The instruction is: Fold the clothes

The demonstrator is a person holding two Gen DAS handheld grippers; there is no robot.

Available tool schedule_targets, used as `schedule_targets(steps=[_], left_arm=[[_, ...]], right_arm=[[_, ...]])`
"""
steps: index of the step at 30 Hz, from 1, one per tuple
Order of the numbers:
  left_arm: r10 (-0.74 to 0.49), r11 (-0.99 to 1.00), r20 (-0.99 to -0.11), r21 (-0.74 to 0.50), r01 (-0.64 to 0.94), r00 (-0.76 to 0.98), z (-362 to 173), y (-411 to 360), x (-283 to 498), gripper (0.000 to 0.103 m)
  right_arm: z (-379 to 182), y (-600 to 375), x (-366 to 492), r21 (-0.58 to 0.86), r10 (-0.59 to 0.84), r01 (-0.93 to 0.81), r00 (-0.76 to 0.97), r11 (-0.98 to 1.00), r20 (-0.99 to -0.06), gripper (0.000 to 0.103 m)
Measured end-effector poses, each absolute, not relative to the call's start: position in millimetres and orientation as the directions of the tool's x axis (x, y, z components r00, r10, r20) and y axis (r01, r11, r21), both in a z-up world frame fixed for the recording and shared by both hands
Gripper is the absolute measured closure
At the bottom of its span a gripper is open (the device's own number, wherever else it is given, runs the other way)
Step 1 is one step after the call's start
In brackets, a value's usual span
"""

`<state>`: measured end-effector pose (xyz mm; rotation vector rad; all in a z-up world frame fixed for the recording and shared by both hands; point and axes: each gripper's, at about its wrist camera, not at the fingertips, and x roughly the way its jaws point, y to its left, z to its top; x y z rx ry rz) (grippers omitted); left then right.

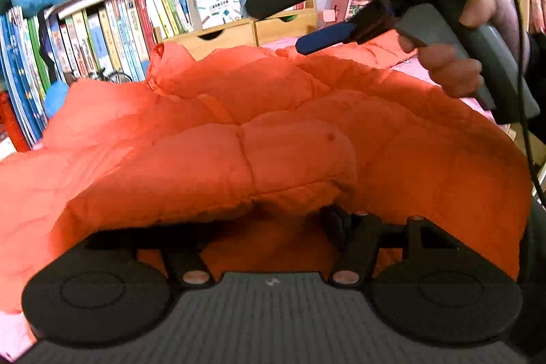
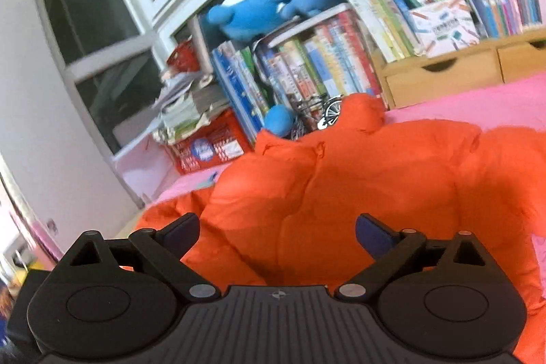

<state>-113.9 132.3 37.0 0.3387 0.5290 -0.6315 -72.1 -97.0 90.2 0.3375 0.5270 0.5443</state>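
An orange puffy jacket (image 1: 273, 111) lies spread on a pink surface (image 2: 477, 101). In the left wrist view a thick fold of the jacket is draped over my left gripper (image 1: 269, 220). Its fingertips are hidden under the fabric, so I cannot see how the jaws stand. My right gripper (image 1: 276, 28), held by a hand (image 1: 454, 67), hovers above the jacket's far right part. In its own view the right gripper (image 2: 278, 232) stands open just above the jacket (image 2: 341, 176). Its blue-padded fingers (image 2: 372, 237) are wide apart and grip nothing.
Behind the jacket, rows of books (image 1: 102, 33) stand against the back, with wooden drawers (image 2: 443, 74) to their right. Blue plush toys (image 2: 259, 5) sit on top of the books. A window (image 2: 102, 5) and a white wall lie to the left.
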Motion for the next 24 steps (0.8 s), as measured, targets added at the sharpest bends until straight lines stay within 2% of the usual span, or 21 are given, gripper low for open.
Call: schedule_targets(steps=[3,6,8,13,16,17,20,22,23,24], left_arm=[[-0.479,0.771,-0.528,0.128,0.624,0.701,45,143,-127,0.029],[-0.416,0.811,-0.477,0.191,0.553,0.775,54,143,-141,0.03],[-0.397,0.802,-0.439,0.26,0.538,0.806,60,138,-154,0.03],[-0.427,0.736,-0.385,0.377,0.562,0.818,74,116,-191,0.029],[-0.468,0.721,-0.337,0.39,0.573,0.817,87,97,-196,0.022],[-0.473,0.719,-0.329,0.392,0.574,0.818,90,90,-194,0.016],[-0.386,0.742,-0.362,0.424,0.519,0.849,79,66,-171,0.014],[-0.277,0.763,-0.399,0.461,0.452,0.874,61,54,-148,0.018],[-0.228,0.771,-0.411,0.477,0.422,0.882,52,51,-137,0.028],[-0.186,0.776,-0.423,0.491,0.397,0.887,45,49,-127,0.044]], right_arm=[[75,-99,-78,0.352,0.487,-0.357,0.764,0.865,-0.424,0.004],[48,-101,-73,0.315,0.394,-0.26,0.766,0.913,-0.509,0.005],[33,-105,-72,0.321,0.378,-0.233,0.758,0.918,-0.531,0.006],[27,-114,-76,0.364,0.412,-0.247,0.762,0.898,-0.499,0.006],[22,-122,-73,0.423,0.437,-0.234,0.757,0.875,-0.486,0.006],[21,-127,-74,0.45,0.45,-0.231,0.759,0.862,-0.471,0.006],[18,-142,-75,0.531,0.483,-0.221,0.766,0.818,-0.425,0.006],[16,-148,-76,0.561,0.492,-0.215,0.77,0.799,-0.406,0.007],[16,-149,-75,0.567,0.493,-0.214,0.772,0.796,-0.402,0.007],[16,-149,-75,0.569,0.492,-0.213,0.774,0.795,-0.399,0.008]])
